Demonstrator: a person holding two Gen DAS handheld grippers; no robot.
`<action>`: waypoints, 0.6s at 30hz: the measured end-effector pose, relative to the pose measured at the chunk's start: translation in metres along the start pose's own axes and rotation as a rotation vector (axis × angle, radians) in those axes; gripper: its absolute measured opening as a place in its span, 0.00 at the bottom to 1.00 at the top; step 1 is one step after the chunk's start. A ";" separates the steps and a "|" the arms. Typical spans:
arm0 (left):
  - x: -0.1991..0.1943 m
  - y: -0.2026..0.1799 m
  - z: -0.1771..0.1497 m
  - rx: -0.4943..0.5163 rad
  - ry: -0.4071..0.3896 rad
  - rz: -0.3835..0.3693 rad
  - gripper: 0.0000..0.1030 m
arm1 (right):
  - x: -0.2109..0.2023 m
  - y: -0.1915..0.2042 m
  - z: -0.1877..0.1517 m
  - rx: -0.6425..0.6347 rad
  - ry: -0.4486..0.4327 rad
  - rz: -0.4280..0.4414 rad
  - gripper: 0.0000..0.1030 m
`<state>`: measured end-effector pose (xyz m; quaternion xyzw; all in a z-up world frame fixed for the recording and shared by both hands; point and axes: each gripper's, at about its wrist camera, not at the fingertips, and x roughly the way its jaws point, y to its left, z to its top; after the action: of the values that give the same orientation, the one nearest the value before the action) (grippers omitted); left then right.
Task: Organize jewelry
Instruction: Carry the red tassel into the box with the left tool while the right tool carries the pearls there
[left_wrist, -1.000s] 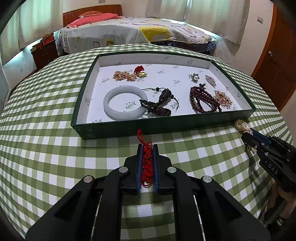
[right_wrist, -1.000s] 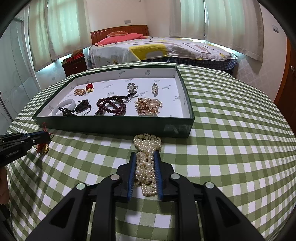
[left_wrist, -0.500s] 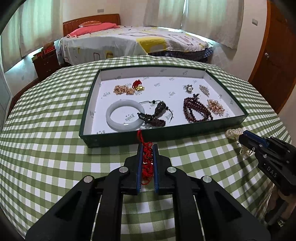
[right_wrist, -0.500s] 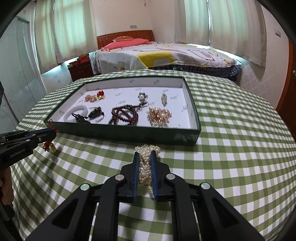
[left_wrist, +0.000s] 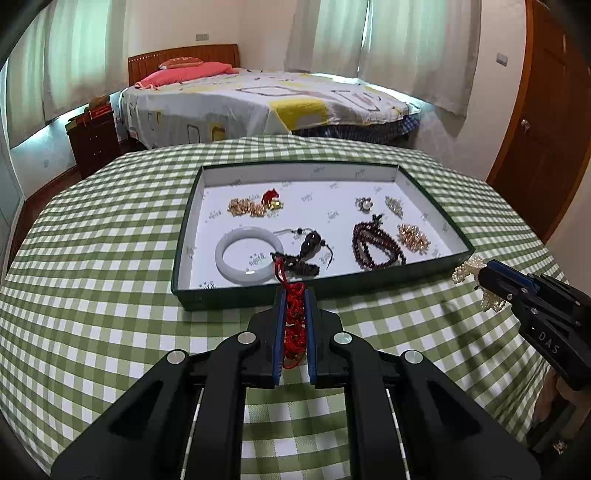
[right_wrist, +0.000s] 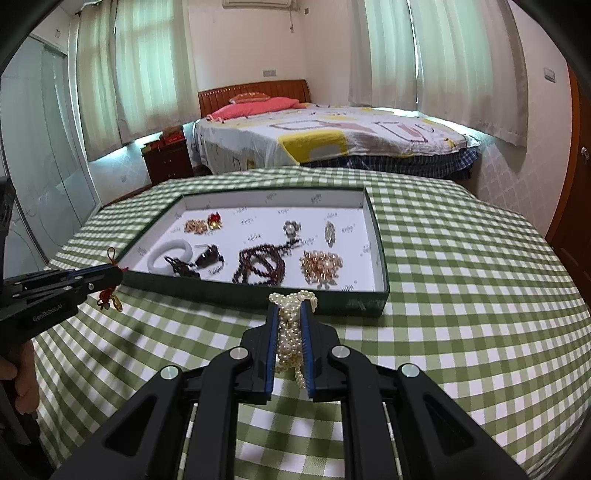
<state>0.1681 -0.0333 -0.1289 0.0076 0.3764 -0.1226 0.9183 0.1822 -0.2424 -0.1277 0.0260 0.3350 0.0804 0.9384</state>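
Observation:
My left gripper (left_wrist: 294, 291) is shut on a red knotted cord bracelet (left_wrist: 294, 321), held above the checked tablecloth just short of the green tray's front wall (left_wrist: 236, 295). In the right wrist view that bracelet's gold charm (right_wrist: 110, 301) dangles under the left gripper (right_wrist: 118, 275). My right gripper (right_wrist: 290, 308) is shut on a pearl bracelet (right_wrist: 290, 334), lifted off the cloth in front of the tray's near right corner (right_wrist: 364, 304). From the left wrist view, the pearls (left_wrist: 467, 267) stick out of the right gripper (left_wrist: 484, 271) beside the tray.
The tray holds a white bangle (left_wrist: 249, 254), a dark cord pendant (left_wrist: 304, 254), dark red beads (left_wrist: 375, 247) and several gold pieces. A bed (right_wrist: 332, 136) and a nightstand (left_wrist: 92, 140) stand beyond the round table. A door (left_wrist: 546, 147) is on the right. A hand (right_wrist: 22, 369) grips the left handle.
Both grippers have risen from the tablecloth with their bracelets. The right jaws closed tight on the pearls, which now hang free. The tray sits lower and smaller in both views.

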 end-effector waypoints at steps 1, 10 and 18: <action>-0.003 0.000 0.001 -0.001 -0.006 -0.001 0.10 | -0.003 0.001 0.002 -0.002 -0.008 0.001 0.12; -0.026 -0.005 0.029 0.002 -0.089 -0.024 0.10 | -0.031 0.005 0.039 -0.005 -0.116 0.037 0.12; -0.035 -0.013 0.080 0.008 -0.203 -0.037 0.10 | -0.028 0.012 0.086 -0.039 -0.210 0.049 0.12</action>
<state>0.1962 -0.0471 -0.0464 -0.0079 0.2808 -0.1411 0.9493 0.2134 -0.2350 -0.0426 0.0241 0.2322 0.1067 0.9665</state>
